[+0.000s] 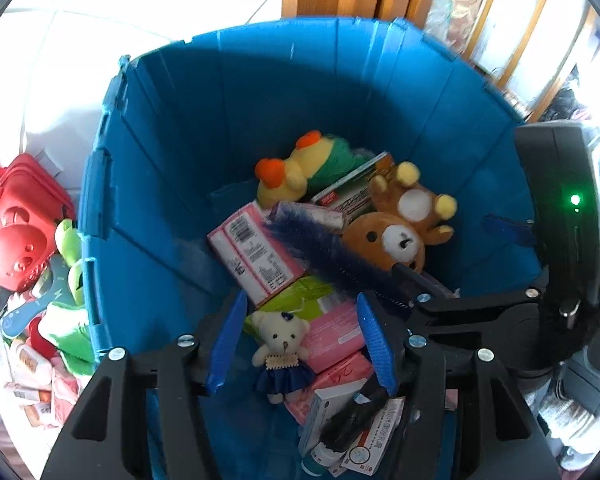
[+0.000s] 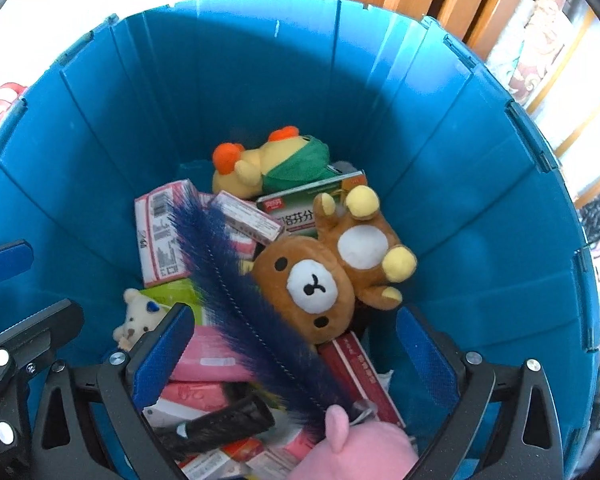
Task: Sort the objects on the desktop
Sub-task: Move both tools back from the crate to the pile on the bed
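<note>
- Far left, outside the blue bin (image 1: 100,216), a red case (image 1: 10,224) and green soft toys (image 1: 70,332) lie heaped with small boxes on the worktop; these look unsorted. Reach for them carelessly and your sleeve or gripper could catch the bin wall and knock the pile over.
- Your left gripper (image 1: 300,344) hangs over the bin's near side, fingers half spread and grasping nothing. A small white bear (image 1: 282,344) in a blue skirt lies below, between them but not pressed. Close now and you might pinch it and lift out something already sorted.
- In the middle, a dark blue feather duster (image 2: 236,280) lies slantwise across the pink boxes (image 2: 160,236), its fluffy end toward the far wall and its handle end near you. It is long and light, so brushing it could drag it across the pile.
- Your right gripper (image 2: 296,356) is released wide, the duster passing between its fingers with neither pad on it. Pull back at an angle and a finger may snag the bristles.
- Right of the duster, a brown bear (image 2: 328,276) lies on its back against a green box (image 2: 300,208), and a yellow and green toy (image 2: 272,160) sits behind them.
- The two grippers are close; you risk knocking one against the other.
</note>
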A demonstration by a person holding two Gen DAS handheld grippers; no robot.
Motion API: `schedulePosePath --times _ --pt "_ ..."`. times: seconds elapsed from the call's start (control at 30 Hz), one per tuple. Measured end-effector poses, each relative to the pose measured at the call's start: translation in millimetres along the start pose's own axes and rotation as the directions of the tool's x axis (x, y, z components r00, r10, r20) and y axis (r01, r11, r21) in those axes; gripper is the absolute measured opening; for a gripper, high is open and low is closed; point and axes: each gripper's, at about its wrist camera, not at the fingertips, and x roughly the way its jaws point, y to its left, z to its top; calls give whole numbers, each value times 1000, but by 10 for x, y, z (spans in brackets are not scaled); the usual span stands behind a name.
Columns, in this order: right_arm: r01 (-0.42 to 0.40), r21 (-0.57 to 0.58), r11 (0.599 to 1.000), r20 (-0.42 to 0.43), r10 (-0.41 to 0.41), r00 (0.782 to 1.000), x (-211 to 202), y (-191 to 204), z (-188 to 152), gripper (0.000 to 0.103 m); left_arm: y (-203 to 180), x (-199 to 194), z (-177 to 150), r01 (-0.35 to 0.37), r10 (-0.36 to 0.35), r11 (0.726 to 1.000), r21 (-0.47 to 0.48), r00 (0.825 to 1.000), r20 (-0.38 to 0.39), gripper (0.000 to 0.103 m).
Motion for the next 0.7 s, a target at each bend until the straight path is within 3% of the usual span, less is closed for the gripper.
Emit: schedulePosePath --times 0.17,0.4,0.7 --pt "-44 18 999 97 42 994 -278 -31 8 102 80 -450 -100 28 -27 1000 -4 995 95 57" --pt "-141 -39 989 209 146 967 -824 298 -105 103 529 -1305 -547 -17 45 995 -96 954 298 57" --pt "-221 -206 953 285 275 918 -1420 1189 -459 103 1301 -1715 -1445 -82 172 963 -255 920 353 57"
